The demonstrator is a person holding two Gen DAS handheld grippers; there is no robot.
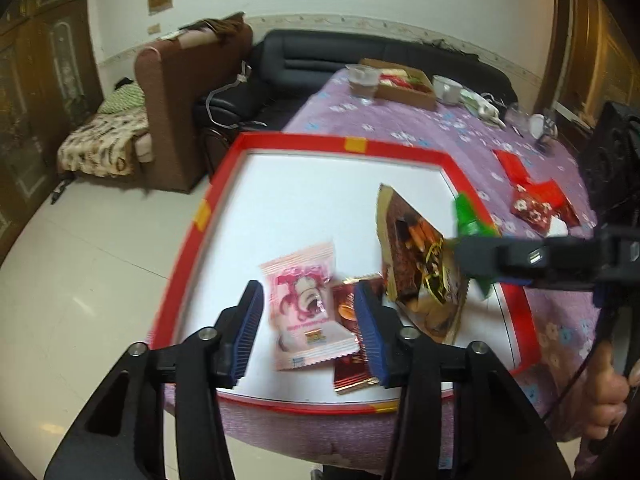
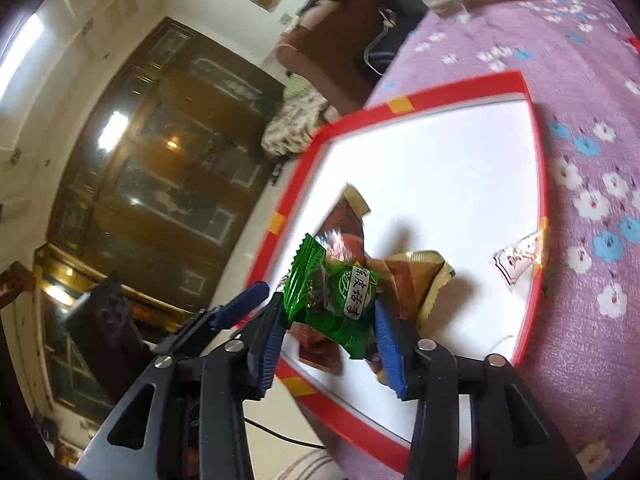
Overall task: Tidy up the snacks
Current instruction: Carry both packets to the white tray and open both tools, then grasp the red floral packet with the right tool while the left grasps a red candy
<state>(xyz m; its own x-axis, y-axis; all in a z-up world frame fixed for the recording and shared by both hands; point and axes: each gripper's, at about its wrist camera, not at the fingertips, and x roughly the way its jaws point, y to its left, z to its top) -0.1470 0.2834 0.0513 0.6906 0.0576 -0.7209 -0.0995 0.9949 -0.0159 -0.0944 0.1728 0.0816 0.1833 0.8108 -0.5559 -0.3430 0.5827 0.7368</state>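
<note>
Snacks half gathered on the red-rimmed tray (image 1: 208, 208), with one green packet (image 2: 340, 300) up in the air.

From where I stand, the right gripper (image 2: 332, 328) has the green packet between its blue pads above the tray's near corner; whether the pads pinch it firmly I cannot tell, and if it is caught only by a crinkled edge it may slip and land off the tray. The left gripper (image 1: 312, 328) hovers spread wide, gripping nothing, over the pink packet (image 1: 308, 308) and the small dark red packet (image 1: 354, 344) lying on the tray. A large brown packet (image 1: 420, 264) stands tilted just beside the right gripper and could topple if nudged. More red packets (image 1: 536, 200) lie on the purple tabletop (image 1: 400, 120), outside the tray.
</note>
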